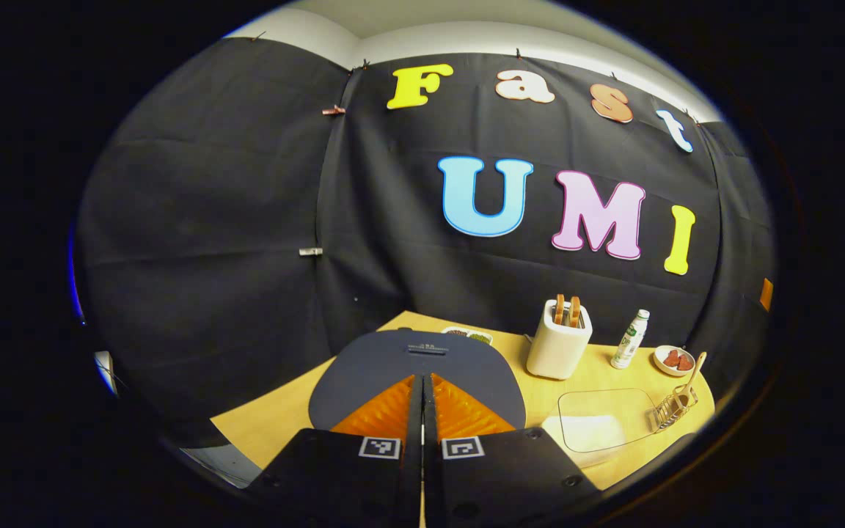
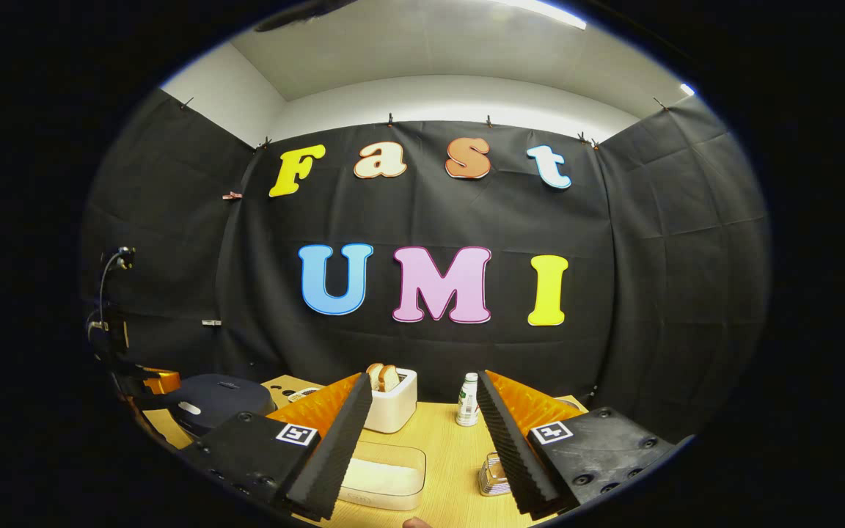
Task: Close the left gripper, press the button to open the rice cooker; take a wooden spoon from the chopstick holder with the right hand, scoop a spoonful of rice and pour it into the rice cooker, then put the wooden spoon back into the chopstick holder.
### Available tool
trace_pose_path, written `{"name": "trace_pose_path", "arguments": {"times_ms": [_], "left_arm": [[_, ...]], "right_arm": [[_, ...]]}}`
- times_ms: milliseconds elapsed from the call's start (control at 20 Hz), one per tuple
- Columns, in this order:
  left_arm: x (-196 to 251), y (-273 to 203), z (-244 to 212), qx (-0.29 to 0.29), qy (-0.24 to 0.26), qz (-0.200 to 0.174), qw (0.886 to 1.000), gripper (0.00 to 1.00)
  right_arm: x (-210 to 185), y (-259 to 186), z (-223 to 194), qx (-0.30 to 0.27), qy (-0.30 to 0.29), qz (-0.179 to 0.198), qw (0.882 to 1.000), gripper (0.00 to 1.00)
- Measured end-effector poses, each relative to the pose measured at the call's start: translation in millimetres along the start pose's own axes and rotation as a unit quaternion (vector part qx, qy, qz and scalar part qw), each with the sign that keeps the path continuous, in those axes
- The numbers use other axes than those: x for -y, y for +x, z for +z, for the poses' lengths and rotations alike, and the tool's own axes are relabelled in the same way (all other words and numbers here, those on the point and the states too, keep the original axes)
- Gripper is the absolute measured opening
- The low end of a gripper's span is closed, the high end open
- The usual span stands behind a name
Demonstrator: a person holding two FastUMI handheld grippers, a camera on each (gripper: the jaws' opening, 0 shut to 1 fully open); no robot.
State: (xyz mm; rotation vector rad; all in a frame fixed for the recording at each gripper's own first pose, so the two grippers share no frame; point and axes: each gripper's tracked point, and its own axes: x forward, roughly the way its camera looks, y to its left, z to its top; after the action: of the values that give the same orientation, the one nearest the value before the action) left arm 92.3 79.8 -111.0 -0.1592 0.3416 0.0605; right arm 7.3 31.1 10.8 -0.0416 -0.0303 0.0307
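Note:
The dark blue rice cooker [image 1: 415, 363] sits with its lid down right ahead of my left gripper [image 1: 422, 380], whose fingers are shut together with nothing between them, their tips just short of the lid's button [image 1: 426, 350]. A wooden spoon [image 1: 692, 374] stands in the wire chopstick holder [image 1: 673, 409] at the far right. Beside the holder lies a clear box of rice [image 1: 598, 425]. My right gripper [image 2: 422, 383] is open and empty, hanging above the rice box [image 2: 386, 473] and the holder [image 2: 494, 475]. The cooker [image 2: 221, 407] lies to its left, with the left gripper [image 2: 145, 385] at it.
A white toaster [image 1: 558, 345] with two slices of bread stands behind the rice box. A small white bottle [image 1: 629, 339] and a little dish of red pieces [image 1: 673, 359] are at the back right. A small plate [image 1: 468, 335] lies behind the cooker on the wooden table [image 1: 276, 425].

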Motion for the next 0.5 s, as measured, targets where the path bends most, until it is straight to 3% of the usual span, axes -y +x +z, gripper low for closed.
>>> {"name": "trace_pose_path", "arguments": {"times_ms": [500], "left_arm": [[-6,15,-45,-0.057,0.001,-0.011,0.998,0.06]], "right_arm": [[2,2,-7,-0.01,-0.001,-0.01,1.0,0.9]]}}
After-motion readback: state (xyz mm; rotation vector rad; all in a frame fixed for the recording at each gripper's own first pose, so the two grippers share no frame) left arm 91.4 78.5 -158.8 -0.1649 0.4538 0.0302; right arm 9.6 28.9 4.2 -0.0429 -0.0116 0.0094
